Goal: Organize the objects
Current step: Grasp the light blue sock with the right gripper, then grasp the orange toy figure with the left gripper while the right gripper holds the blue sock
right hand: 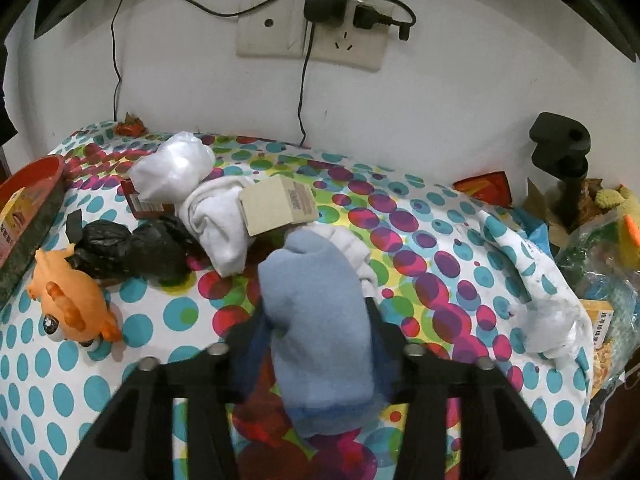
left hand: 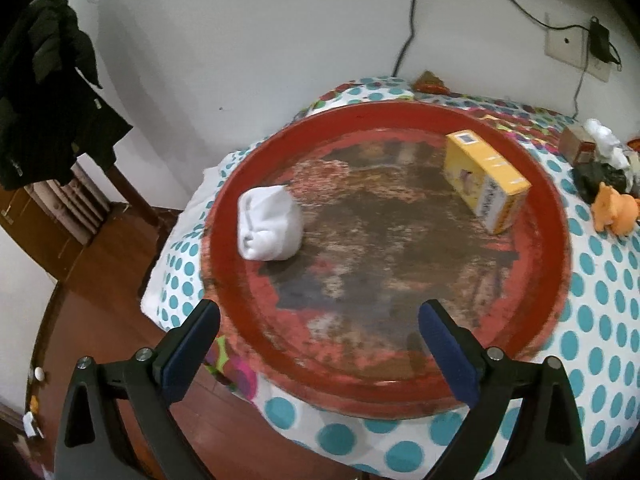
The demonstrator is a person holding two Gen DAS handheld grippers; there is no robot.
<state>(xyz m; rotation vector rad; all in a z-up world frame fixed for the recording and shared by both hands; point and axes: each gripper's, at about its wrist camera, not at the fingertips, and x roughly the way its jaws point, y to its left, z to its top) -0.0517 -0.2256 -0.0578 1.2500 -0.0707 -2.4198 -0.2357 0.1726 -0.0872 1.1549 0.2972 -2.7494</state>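
A round red tray [left hand: 224, 216] lies on the dotted tablecloth. In it sit a rolled white sock [left hand: 268, 222] at the left and a yellow box [left hand: 486, 180] at the right. My left gripper [left hand: 320, 328] is open and empty above the tray's near rim. My right gripper [right hand: 316, 312] is shut on a rolled light-blue sock [right hand: 320, 320], held above the cloth. Beyond it lie a white sock [right hand: 218, 216], a cardboard box [right hand: 278, 204], a white bag [right hand: 172, 168], a black bag [right hand: 132, 248] and an orange toy [right hand: 68, 300].
The tray's edge [right hand: 36, 184] shows at the far left of the right wrist view. A wall with sockets [right hand: 312, 36] and cables stands behind the table. Clutter and a black stand [right hand: 560, 148] fill the right end. A wooden floor [left hand: 100, 280] lies left of the table.
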